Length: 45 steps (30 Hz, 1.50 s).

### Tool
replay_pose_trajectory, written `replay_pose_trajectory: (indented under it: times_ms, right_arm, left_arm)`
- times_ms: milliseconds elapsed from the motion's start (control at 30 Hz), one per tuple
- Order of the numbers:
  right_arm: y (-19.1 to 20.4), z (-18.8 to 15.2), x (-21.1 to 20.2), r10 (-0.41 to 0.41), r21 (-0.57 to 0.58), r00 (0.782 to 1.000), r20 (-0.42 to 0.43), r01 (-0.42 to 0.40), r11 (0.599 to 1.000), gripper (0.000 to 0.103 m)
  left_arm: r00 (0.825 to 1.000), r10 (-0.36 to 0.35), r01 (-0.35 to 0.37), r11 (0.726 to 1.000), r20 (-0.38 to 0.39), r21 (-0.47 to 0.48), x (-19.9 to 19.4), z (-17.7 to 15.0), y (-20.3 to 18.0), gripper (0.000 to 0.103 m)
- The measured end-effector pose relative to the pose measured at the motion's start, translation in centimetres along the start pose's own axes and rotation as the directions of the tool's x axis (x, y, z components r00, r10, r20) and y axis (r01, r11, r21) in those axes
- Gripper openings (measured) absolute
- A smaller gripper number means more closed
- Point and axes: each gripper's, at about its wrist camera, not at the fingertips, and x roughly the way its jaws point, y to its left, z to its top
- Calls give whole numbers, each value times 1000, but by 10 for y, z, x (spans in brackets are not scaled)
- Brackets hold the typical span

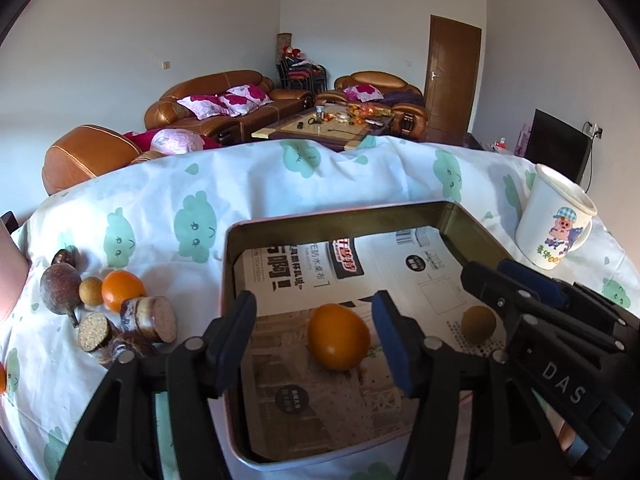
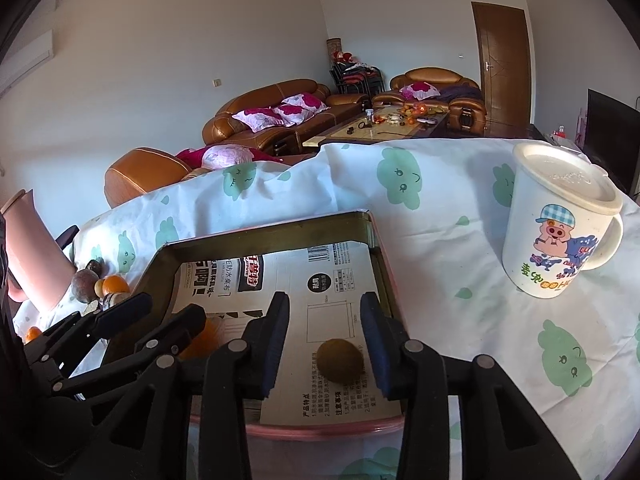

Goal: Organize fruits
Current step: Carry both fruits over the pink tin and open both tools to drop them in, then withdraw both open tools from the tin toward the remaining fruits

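Tin (image 1: 460,224) collects sorted fruit: orange (image 1: 338,336), kiwi (image 2: 339,360) inside; left hand-held gripper (image 1: 316,340) and right hand-held gripper (image 2: 324,348) both open, empty.

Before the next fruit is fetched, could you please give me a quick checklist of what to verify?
1. Left gripper open and empty: ok.
2. Right gripper open and empty: ok.
3. Orange fruit resting inside the tin tray: ok.
4. Small brown fruit inside the tray: ok.
5. Fruit pile on the tablecloth left of the tray, unobstructed: ok.
6. Lidded mug clear of the tray: ok.
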Motion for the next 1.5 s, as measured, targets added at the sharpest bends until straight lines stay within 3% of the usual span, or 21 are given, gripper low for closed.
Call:
replay_pose_trajectory:
  times_ms: [67,100,167,200,233,367,567,733,1267,1500]
  right_arm:
    - [-5,1,-3,20,34,1000,15,-21,999,40]
    - [-8,1,-7,27,54,999,32,-29,998,47]
    - [-11,2,-15,47,76,996,82,-53,996,63]
    - [-12,2,-20,39,83,993,111,-48,995,77]
    - [-11,2,-25,13,84,989,144,-26,996,83]
    - [-8,3,-39,-41,60,972,230,28,998,84]
    - [-12,3,-38,-73,69,968,238,58,996,84]
    - [-10,-1,-53,-177,86,928,327,157,984,84]
    - [3,-6,-58,-157,34,935,318,154,987,84]
    - [13,-9,-59,-136,7,938,319,141,990,84]
  left_arm:
    - [1000,-19,19,1000,14,-8,-4,0,2,73]
    - [1000,-20,20,1000,23,-3,-7,-1,2,77]
    - [998,6,-8,1000,58,21,-15,-2,-2,91]
    - [996,34,-37,999,86,37,-20,-3,-5,103]
    - [991,55,-62,997,123,52,-25,-5,-6,103]
    - [981,75,-92,991,182,92,-34,-6,-11,103]
    - [979,86,-98,994,186,58,-37,-7,-4,103]
    - [978,94,-103,994,184,41,-39,-9,-1,103]
    - [978,138,-137,990,157,-14,-52,-22,31,103]
    - [970,204,-201,979,136,-32,-56,-25,60,103]
